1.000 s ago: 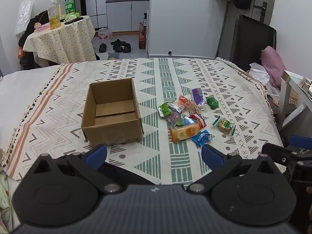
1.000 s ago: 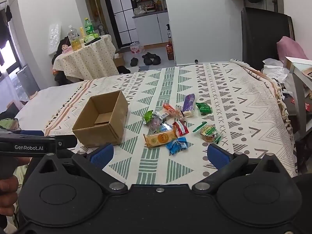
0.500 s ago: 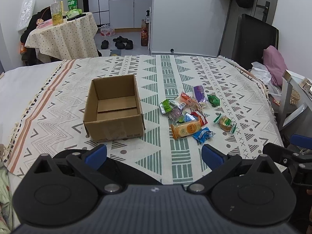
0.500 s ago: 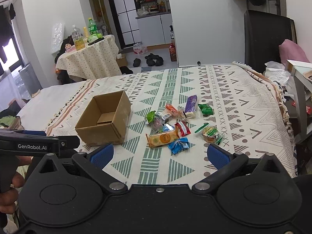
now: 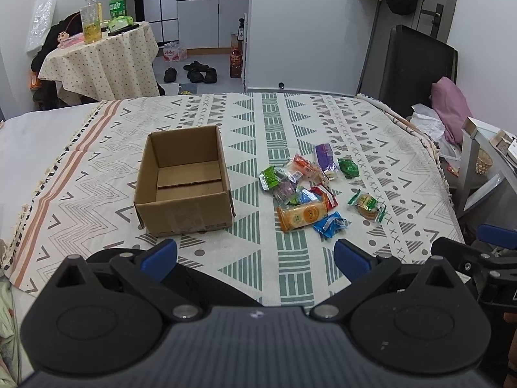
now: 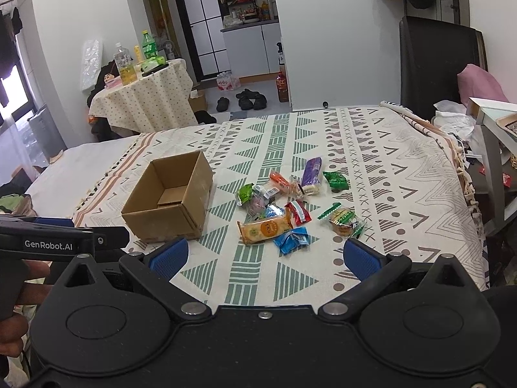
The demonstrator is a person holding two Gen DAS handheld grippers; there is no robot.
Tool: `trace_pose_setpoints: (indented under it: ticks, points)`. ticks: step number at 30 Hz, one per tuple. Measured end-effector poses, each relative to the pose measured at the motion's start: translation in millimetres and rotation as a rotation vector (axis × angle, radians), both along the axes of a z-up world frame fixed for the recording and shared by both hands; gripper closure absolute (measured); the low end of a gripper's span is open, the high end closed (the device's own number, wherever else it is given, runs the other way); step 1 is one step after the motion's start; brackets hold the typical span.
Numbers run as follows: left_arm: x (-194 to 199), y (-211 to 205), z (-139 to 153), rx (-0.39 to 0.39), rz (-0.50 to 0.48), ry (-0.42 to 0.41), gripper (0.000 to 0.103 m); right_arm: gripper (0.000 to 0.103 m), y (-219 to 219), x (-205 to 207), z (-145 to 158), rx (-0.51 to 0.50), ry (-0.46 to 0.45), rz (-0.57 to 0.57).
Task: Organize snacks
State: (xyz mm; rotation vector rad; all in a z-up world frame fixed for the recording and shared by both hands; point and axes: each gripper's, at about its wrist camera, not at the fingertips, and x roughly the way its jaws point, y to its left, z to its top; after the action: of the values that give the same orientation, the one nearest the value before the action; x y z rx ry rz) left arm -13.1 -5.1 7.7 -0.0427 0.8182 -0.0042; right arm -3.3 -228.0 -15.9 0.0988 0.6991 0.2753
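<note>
Here, bare cloth (image 5: 258, 252) fronts box (image 5: 184, 187).

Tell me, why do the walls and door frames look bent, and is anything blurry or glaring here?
Left wrist view: the fisheye lens bows the straight lines near the edges, while the cardboard box and snacks in the middle stay sharp under even light. Right wrist view: same bending at the rim, and the window at the far left is overexposed; dark corners frame both pictures.

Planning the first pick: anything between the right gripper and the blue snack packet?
Nothing: only bare patterned blanket lies between the open right gripper and the blue snack packet, per the right wrist view.
</note>
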Motion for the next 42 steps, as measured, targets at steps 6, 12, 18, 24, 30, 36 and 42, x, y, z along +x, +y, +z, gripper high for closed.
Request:
trace_pose_setpoints:
  ticks: [6,12,18,24,30,36,42]
  points:
    - [0.4,-0.3,1.5,-0.005,-0.006,-0.006,0.0,0.0,-2.6,-0.2,4.0,0.0,-0.005,-0.006]
    - [0.5,3.6,1.7,-0.013,0.004,-0.008,0.0,0.0,-2.3,0.6,4.1,0.001,-0.007,-0.006]
    - [-0.5,2.1,2.5,-0.008,-0.011,-0.012,0.0,0.0,-2.3,0.9,4.8,0.003,-0.007,-0.007]
    - [-2.0,1.8,2.9,-0.013,-0.009,-0.015,0.0,0.0,-2.9,1.0,4.2,0.003,-0.008,-0.007]
    - [-1.5,0.8,2.8,-0.015,-0.005,-0.016,0.0,0.0,-3.8,2.1,4.1,0.002,-0.007,-0.01]
    - [0.4,-0.6,2.6,-0.015,-0.009,-0.013,0.0,0.0,-5.6,5.3,3.2,0.003,0.0,-0.011]
    - [7.9,-0.7,0.2,-0.035,0.002,-0.013,0.0,0.0,-7.6,7.4,-0.3,0.0,-0.007,-0.006]
